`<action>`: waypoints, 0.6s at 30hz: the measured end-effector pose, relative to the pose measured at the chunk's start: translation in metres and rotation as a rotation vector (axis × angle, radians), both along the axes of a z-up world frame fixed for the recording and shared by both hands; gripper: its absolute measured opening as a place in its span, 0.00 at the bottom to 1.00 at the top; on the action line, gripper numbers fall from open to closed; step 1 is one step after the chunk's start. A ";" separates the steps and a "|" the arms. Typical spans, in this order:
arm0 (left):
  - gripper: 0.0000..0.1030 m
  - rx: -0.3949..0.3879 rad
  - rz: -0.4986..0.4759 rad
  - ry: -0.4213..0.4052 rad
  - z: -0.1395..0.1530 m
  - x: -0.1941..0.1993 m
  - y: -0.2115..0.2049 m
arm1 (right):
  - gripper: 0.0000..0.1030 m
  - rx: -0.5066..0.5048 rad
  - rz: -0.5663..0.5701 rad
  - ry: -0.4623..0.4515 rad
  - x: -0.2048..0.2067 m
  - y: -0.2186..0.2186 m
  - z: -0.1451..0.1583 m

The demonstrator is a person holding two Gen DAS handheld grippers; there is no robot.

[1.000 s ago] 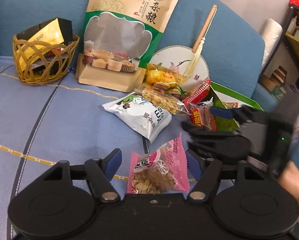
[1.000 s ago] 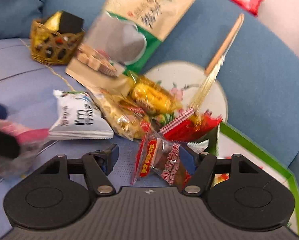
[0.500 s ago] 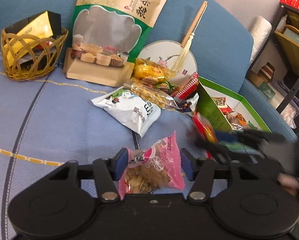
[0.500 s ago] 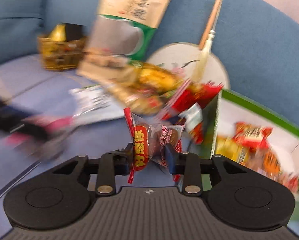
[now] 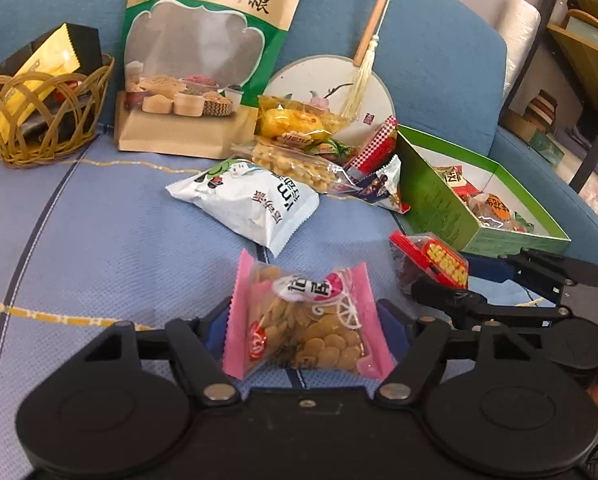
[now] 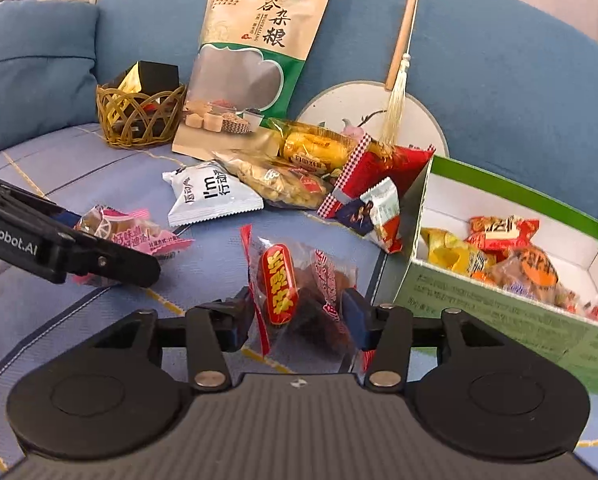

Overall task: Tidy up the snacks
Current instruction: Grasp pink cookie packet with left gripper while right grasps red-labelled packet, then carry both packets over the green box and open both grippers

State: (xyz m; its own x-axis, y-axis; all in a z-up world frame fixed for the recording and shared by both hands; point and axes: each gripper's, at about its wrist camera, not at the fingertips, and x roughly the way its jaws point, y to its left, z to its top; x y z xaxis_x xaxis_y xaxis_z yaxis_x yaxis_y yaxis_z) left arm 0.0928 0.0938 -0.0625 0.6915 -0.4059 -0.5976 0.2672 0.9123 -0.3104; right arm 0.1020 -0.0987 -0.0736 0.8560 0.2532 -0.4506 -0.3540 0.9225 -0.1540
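A pink packet of flat yellow crisps (image 5: 311, 328) lies on the blue sofa seat between the fingers of my left gripper (image 5: 305, 318). Its jaws are opening and stand wide, pads beside the packet's edges. In the right wrist view that left gripper (image 6: 111, 244) is at the left with the pink packet (image 6: 135, 236). My right gripper (image 6: 299, 312) has a clear packet with a red label (image 6: 283, 280) between its opening jaws, just left of the green box (image 6: 499, 312). The left wrist view shows this right gripper (image 5: 445, 280) and the red-label packet (image 5: 439, 260) beside the green box (image 5: 431, 200), which holds several snacks.
A heap of snack packets lies mid-seat, with a white packet (image 5: 251, 200) in front. A big grain pouch (image 5: 203, 60) and a round fan (image 5: 339, 84) lean on the backrest. A wicker basket (image 5: 47, 120) stands at the far left. Shelves (image 5: 579, 60) stand off to the right.
My right gripper closed on the red-label packet, swung right to the green box and has widened again. My left gripper narrowed around the pink packet, then spread; the packet now lies flatter.
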 end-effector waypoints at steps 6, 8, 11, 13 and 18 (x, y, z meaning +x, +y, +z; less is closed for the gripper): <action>1.00 -0.011 0.025 0.012 -0.001 0.002 -0.001 | 0.91 -0.038 0.024 0.002 0.018 0.004 -0.008; 1.00 -0.004 0.020 0.011 0.000 0.003 -0.002 | 0.85 -0.031 0.035 0.004 0.022 0.005 -0.010; 0.89 -0.013 0.015 0.018 0.001 0.006 -0.003 | 0.71 -0.023 0.042 -0.023 0.021 0.003 -0.007; 0.74 -0.017 0.017 0.027 0.004 0.008 -0.003 | 0.69 0.011 0.047 -0.029 0.019 -0.001 -0.002; 0.71 -0.004 -0.016 0.044 0.018 0.006 -0.013 | 0.68 0.080 0.064 -0.097 0.007 -0.011 0.022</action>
